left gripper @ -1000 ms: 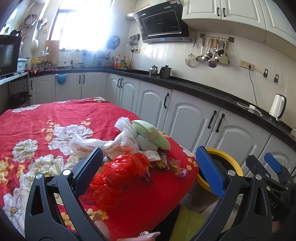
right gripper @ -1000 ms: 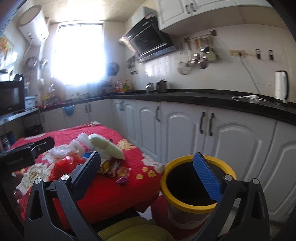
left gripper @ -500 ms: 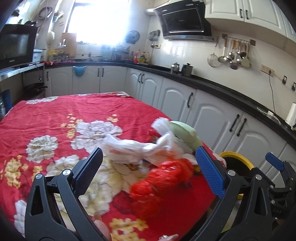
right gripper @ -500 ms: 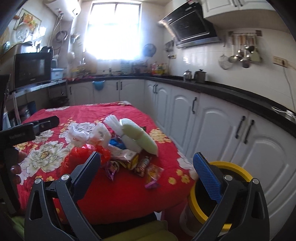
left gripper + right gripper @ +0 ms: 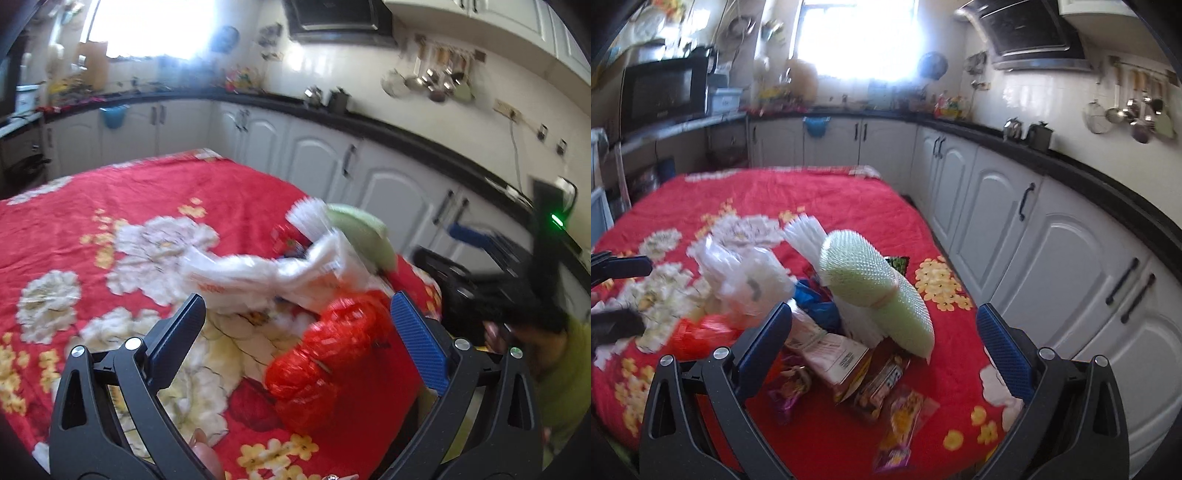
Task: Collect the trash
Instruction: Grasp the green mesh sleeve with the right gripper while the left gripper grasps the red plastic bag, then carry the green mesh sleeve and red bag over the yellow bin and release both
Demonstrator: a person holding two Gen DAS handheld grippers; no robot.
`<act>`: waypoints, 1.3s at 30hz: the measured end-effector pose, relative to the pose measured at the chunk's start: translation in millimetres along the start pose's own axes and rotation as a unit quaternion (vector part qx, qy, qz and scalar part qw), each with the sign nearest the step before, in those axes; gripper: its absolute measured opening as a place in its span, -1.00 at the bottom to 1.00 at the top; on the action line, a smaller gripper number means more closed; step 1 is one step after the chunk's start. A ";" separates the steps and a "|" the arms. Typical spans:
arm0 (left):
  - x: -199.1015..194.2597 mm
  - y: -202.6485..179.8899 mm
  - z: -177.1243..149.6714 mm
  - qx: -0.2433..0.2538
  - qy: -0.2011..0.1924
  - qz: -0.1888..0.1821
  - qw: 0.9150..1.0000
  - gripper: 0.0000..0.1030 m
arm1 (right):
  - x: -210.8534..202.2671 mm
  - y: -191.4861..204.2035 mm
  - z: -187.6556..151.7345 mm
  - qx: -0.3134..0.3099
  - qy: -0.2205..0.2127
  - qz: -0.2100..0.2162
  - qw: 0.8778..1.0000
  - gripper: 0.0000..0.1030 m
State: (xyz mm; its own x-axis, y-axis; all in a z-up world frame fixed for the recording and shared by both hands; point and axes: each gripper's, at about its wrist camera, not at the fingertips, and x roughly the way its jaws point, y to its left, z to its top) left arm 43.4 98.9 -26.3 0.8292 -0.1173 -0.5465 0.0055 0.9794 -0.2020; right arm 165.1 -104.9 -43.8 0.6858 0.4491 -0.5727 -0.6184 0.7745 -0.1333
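Observation:
Trash lies heaped at the near right corner of the red flowered tablecloth [image 5: 110, 192]. A crumpled red plastic bag [image 5: 332, 343] sits just ahead of my open left gripper [image 5: 295, 332], between its fingers' line. Behind it lie white plastic bags [image 5: 258, 277] and a green foam sleeve [image 5: 362, 232]. In the right wrist view my open right gripper [image 5: 882, 343] hovers over the pile: the green foam sleeve [image 5: 875, 291], a white bag [image 5: 746, 277], a small carton [image 5: 834, 354] and snack wrappers [image 5: 901, 413]. The red bag [image 5: 698, 332] shows at the left.
White kitchen cabinets [image 5: 1052, 266] under a black counter [image 5: 1071, 170] run along the right and far walls. The right gripper's dark body [image 5: 517, 291] shows at the left wrist view's right edge. A microwave [image 5: 661, 92] stands at the far left. The bin is out of view.
Both grippers have swung left, away from the yellow-rimmed bin and over the table. The trash pile now fills the lower middle of both views, closer than before. Both stay open.

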 end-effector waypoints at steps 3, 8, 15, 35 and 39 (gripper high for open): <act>13.5 -6.5 -6.8 0.016 0.026 -0.016 0.999 0.79 | 18.7 -2.3 3.9 -0.022 0.013 0.001 1.000 0.87; 34.4 -13.2 -14.8 0.039 0.063 -0.032 0.997 0.79 | 41.2 -2.4 9.2 -0.054 0.020 -0.007 0.998 0.86; 57.1 -22.3 -18.2 0.082 0.104 -0.039 0.990 0.79 | 58.9 -1.4 14.9 -0.064 0.038 0.028 0.997 0.34; 58.7 -17.7 -27.0 0.070 0.137 -0.062 0.986 -0.35 | 15.3 -48.4 11.3 0.059 -0.002 0.071 0.996 -0.20; 45.1 -22.1 -20.7 0.067 0.121 -0.072 0.988 -0.36 | -0.8 -60.7 5.4 0.077 -0.017 0.066 0.995 -0.20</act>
State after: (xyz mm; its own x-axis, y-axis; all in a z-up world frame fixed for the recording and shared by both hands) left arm 69.1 68.5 -63.3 0.6563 -0.2762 -0.7022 0.2007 0.9610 -0.1904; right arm 204.1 -149.9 -30.9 0.6171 0.5633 -0.5494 -0.6388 0.7663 0.0681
